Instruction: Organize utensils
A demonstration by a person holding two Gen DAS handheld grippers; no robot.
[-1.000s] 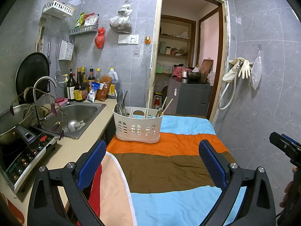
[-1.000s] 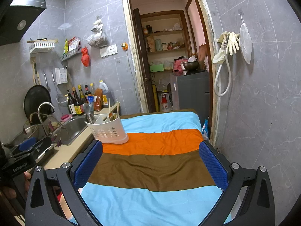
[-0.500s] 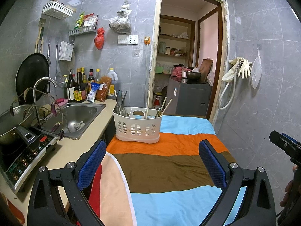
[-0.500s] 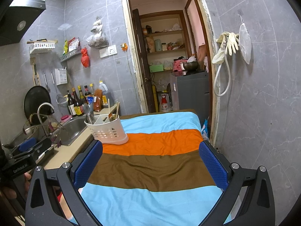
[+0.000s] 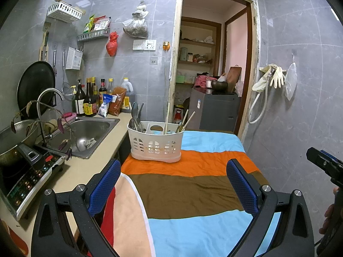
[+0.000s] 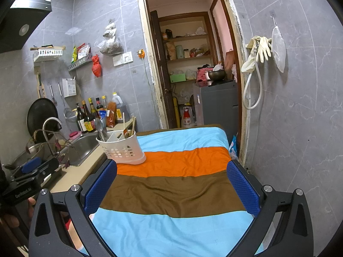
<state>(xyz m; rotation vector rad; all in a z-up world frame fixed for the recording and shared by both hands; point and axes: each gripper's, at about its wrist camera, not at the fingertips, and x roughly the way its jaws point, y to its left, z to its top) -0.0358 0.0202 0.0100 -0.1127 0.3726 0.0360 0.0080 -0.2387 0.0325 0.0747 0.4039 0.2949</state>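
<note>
Nearest: left tool (image 5: 173,190) and right tool (image 6: 172,189), both spread wide with nothing between the blue pads, held level and low over the striped cloth (image 5: 193,192) on the worktop, pointing forward; a neutral, waiting pose, probably squaring up before a reach. Farther on, the white utensil caddy (image 5: 156,144) stands upright on the orange stripe at the cloth's left edge, just beside the sink (image 5: 90,128). Spoons (image 5: 135,115) sit in its left compartment, chopsticks (image 5: 186,121) lean in the right; grouped by kind, apparently.
</note>
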